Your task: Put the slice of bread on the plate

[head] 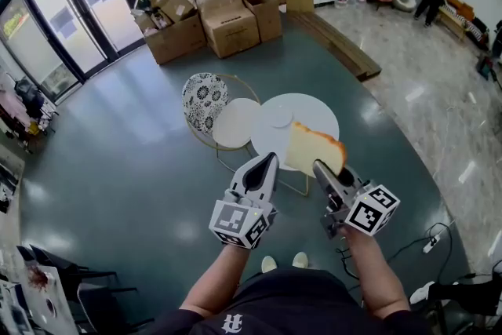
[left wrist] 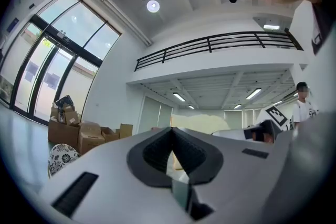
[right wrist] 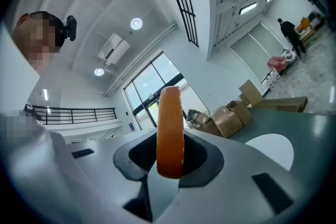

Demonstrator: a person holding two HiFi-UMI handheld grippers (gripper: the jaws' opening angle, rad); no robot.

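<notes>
Right gripper (head: 319, 165) level, on bread slice (head: 314, 148)

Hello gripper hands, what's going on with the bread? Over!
Right gripper shut on bread slice, held up in the air. Left gripper shut, empty. Plate bare on white table, nothing blocking it. Over.

A large, sparsely furnished lobby or hall of a commercial building: tall glass doors (head: 74, 4) at upper left, a glossy grey-green floor (head: 133, 161), open cardboard boxes (head: 227, 23) along the wall, and a black-railed mezzanine (left wrist: 210, 43) under recessed ceiling lights (left wrist: 153, 6).
</notes>
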